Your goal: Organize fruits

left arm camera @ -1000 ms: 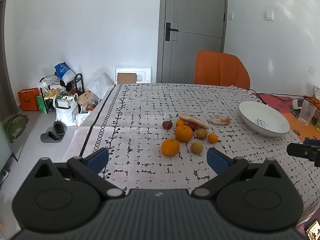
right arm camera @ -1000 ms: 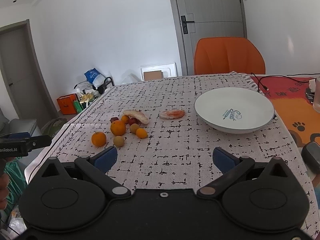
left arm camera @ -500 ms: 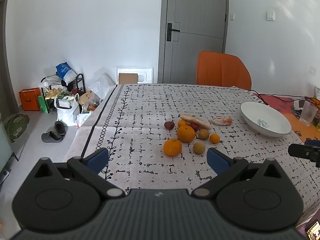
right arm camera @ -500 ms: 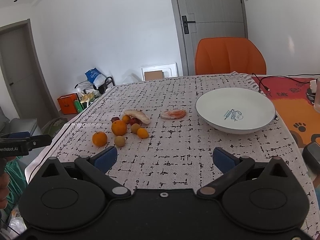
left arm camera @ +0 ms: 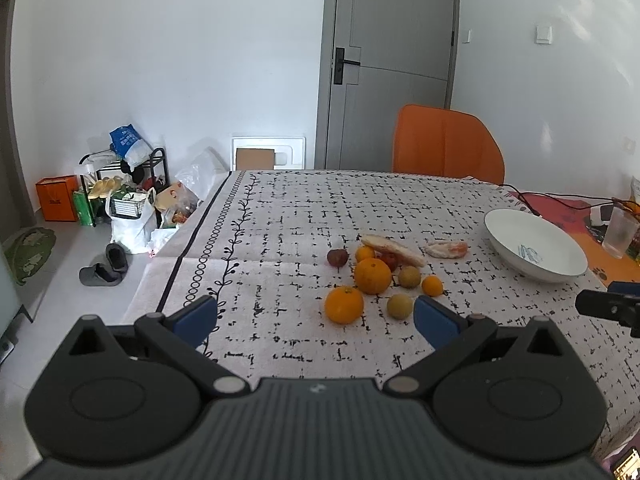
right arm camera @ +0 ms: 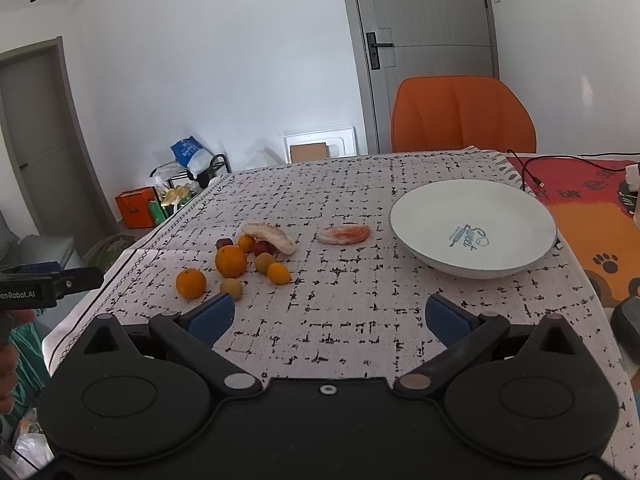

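While fruits (left arm camera: 373, 276) cluster | bowl (right arm camera: 473, 229) near | chair (left arm camera: 446, 145) behind

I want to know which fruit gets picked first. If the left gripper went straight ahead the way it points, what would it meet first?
Probably the near orange, which lies between the open fingers of the left gripper, ahead of the cluster. Depth is unclear; the yellow-green fruit sits close beside it.

A loose cluster of small fruits (left arm camera: 376, 276) lay mid-table: two round oranges, two smaller orange citrus, two yellow-green round fruits and two dark red ones, with a pale peeled segment resting across the far ones. A pink peeled citrus segment (right arm camera: 343, 234) lay apart, between the cluster and a wide, empty white ceramic bowl (right arm camera: 420, 220).
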### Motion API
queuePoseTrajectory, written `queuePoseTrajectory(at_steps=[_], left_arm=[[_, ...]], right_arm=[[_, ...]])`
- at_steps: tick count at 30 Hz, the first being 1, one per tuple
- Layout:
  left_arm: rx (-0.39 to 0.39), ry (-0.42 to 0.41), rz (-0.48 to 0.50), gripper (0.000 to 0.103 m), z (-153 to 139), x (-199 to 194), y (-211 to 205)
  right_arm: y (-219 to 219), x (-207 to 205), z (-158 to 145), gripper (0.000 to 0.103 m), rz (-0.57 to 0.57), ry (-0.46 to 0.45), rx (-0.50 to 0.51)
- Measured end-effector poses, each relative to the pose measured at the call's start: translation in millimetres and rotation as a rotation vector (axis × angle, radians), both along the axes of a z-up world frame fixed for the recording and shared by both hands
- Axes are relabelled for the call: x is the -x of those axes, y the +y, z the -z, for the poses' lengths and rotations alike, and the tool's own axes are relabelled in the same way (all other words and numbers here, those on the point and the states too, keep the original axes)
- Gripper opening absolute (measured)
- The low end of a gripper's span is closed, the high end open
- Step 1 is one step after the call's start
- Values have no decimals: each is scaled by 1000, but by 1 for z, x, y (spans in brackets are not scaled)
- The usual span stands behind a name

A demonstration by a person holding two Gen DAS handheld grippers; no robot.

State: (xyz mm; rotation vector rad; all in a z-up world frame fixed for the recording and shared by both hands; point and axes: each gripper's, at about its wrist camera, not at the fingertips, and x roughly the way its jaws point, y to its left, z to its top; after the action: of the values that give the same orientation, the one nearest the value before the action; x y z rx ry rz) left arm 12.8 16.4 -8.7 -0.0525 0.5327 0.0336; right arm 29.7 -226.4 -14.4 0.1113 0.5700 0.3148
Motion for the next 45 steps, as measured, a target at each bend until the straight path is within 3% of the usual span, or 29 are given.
queuePoseTrajectory(at_steps=[13,22,28,37,40,45], left_arm=[[79,-12,-8,102,18,-25,12],[74,-2,-3,101,33,-44,8],[89,7,11,93,40,-57,7],[103,55,45,70,56,-79,3],[129,80,55,62,63,-87,4],[134,93,57,59,72,-95,4]], right_arm=[[8,-25,16,103,-45,-14,-32],[22,-44,23,103,-112,-9,-55],[32,-59,31,103,-127,-8,-55],[38,-80,39,103,-154,21,-61],[43,-87,44,94,-179,43,-54],[51,-94,49,88,-196,57,-34]])
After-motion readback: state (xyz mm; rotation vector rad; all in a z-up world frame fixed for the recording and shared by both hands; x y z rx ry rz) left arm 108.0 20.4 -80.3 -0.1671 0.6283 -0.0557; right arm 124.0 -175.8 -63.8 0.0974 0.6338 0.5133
